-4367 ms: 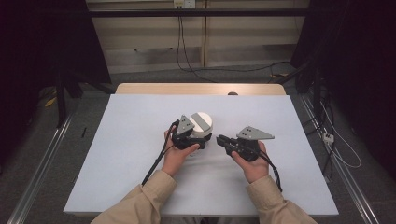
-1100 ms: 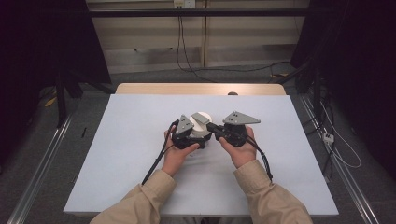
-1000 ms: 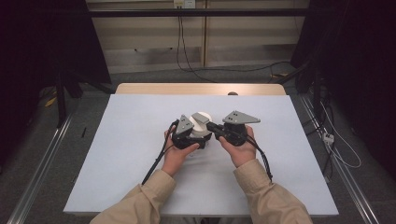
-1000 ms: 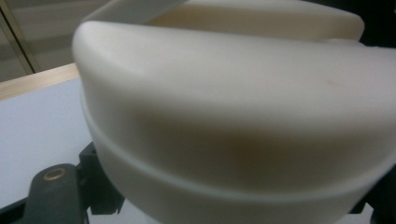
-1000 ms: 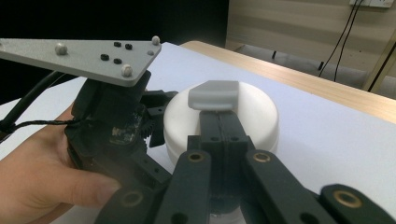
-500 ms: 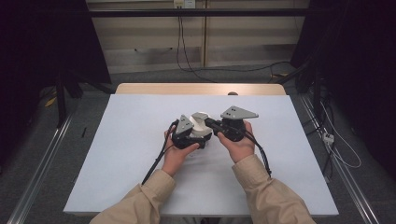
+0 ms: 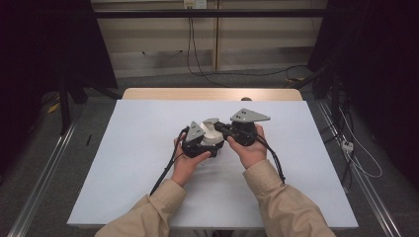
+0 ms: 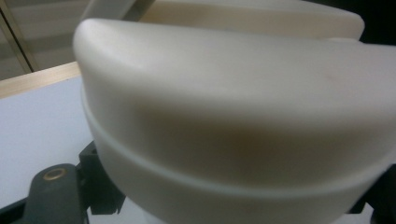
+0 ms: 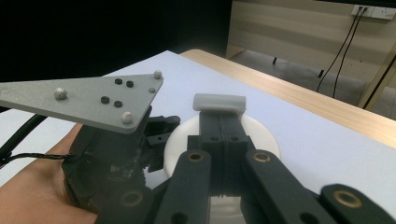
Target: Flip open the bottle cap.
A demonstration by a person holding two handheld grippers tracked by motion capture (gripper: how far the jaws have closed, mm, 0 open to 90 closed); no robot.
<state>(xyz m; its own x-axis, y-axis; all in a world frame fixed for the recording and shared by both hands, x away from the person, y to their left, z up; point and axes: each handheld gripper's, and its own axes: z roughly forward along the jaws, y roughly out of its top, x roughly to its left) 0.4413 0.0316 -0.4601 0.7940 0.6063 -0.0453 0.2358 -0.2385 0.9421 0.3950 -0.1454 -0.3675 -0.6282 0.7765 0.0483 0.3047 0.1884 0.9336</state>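
**A:** So what's the white thing? Looks like a round lidded plastic container (image 7: 211,134), sitting mid-table (image 7: 123,163), between both hands.

**B:** Yeah. The left gripper (image 7: 203,146) clamps its body from 9 o'clock, jaws narrowed tight onto the wall. The right gripper (image 9: 219,116) comes in from 3 o'clock, jaws fully closed on the small tab (image 9: 219,102) on the lid.

**A:** Handling?

**B:** Probably light, stiff, smooth plastic, so slippery. The body wall is the steady hold, the tab's best for pulling.
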